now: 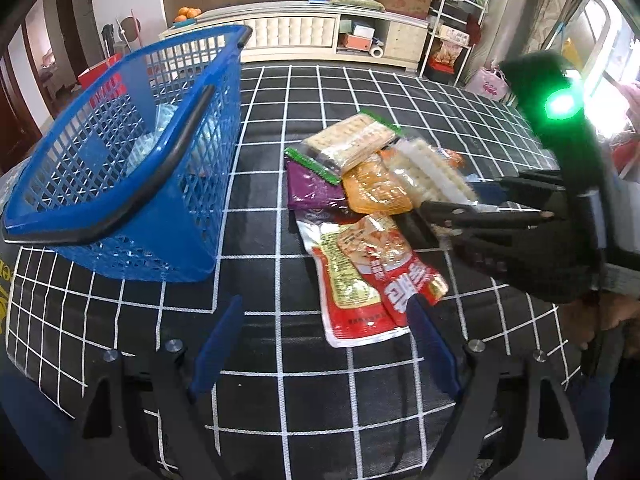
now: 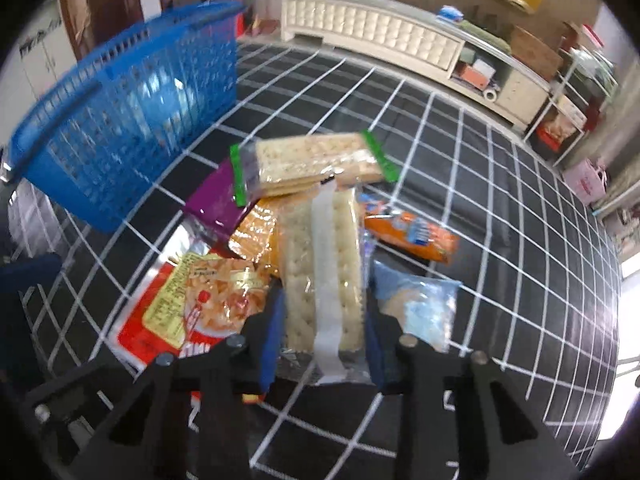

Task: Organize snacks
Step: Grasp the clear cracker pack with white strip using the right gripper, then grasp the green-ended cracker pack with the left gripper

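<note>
A pile of snacks lies on the black checked tablecloth (image 1: 304, 360). My right gripper (image 2: 324, 332) is shut on a clear cracker pack with a white strip (image 2: 324, 264), lifted slightly over the pile; the pack also shows in the left wrist view (image 1: 432, 172). A green-ended cracker pack (image 2: 312, 164), a purple pouch (image 2: 212, 200), an orange pouch (image 2: 256, 236) and a red noodle packet (image 2: 188, 312) lie beside it. My left gripper (image 1: 324, 340) is open and empty, just short of the red packet (image 1: 360, 280). A blue basket (image 1: 128, 160) stands to the left with wrapped items inside.
An orange snack bar (image 2: 412, 236) and a pale blue packet (image 2: 420, 308) lie right of the held pack. A white cabinet (image 1: 296, 36) stands beyond the table. The tablecloth (image 2: 520, 240) stretches to the right.
</note>
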Demonstrator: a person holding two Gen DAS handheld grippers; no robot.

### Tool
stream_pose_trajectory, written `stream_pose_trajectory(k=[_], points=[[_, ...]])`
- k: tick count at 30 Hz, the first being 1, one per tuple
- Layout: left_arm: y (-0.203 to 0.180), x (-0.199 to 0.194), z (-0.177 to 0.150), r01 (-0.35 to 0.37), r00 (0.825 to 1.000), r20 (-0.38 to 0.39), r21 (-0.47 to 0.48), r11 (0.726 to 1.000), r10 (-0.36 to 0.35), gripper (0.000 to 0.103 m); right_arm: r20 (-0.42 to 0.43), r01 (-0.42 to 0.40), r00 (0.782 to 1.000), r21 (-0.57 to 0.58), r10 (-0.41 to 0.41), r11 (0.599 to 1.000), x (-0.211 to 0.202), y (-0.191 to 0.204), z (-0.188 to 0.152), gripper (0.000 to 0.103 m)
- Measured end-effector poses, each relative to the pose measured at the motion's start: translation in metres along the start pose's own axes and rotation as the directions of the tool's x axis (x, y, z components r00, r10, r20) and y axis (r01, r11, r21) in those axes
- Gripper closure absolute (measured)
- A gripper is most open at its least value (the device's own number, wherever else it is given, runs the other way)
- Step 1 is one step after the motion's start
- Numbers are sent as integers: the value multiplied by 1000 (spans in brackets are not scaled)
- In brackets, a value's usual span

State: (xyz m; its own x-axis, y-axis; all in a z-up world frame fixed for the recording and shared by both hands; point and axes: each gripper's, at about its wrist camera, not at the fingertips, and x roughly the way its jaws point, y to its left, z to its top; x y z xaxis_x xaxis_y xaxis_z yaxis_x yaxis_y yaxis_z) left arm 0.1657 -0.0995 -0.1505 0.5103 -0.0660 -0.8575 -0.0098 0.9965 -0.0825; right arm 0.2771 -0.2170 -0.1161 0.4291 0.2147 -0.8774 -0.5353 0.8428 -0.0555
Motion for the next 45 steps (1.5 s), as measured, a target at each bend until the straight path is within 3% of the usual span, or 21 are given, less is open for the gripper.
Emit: stream_pose_trajectory(k=[8, 14, 21, 24, 27, 33, 35, 40, 45], points=[[-17, -18, 19, 25, 999, 33, 61, 998, -27, 21, 77, -10, 997, 123, 0, 992, -44, -32, -13, 62], [-31, -20, 49, 22, 999, 43, 115, 993, -27, 21, 76, 11, 997, 224, -29, 975, -45, -58, -11, 62], [-60, 2, 97, 33, 999, -22, 233, 972, -29, 21, 74, -29, 997, 333, 4, 942, -43, -86, -9, 62], [-72, 16, 120, 35, 997, -71, 322, 946, -12, 21, 75, -51, 997, 368, 25, 928, -38, -94, -1, 62], [-82, 36, 138, 2, 992, -116, 419, 908, 52, 21, 73, -55, 997, 392, 28, 918, -32, -101, 8, 62], [-86, 80, 161, -39, 965, -196, 544, 838, 173, 21, 65, -84, 996, 428, 62, 900, -13, -112, 22, 62], [-83, 92, 167, -52, 955, -215, 560, 827, 206, 21, 59, -85, 996, 432, 66, 898, -8, -114, 22, 62], [-76, 120, 181, -17, 942, -270, 560, 828, 202, 21, 35, -114, 993, 434, 110, 894, 10, -115, 22, 62], [-75, 147, 178, -9, 922, -300, 618, 787, 245, 21, 41, -159, 987, 454, 158, 877, 22, -118, 29, 62]])
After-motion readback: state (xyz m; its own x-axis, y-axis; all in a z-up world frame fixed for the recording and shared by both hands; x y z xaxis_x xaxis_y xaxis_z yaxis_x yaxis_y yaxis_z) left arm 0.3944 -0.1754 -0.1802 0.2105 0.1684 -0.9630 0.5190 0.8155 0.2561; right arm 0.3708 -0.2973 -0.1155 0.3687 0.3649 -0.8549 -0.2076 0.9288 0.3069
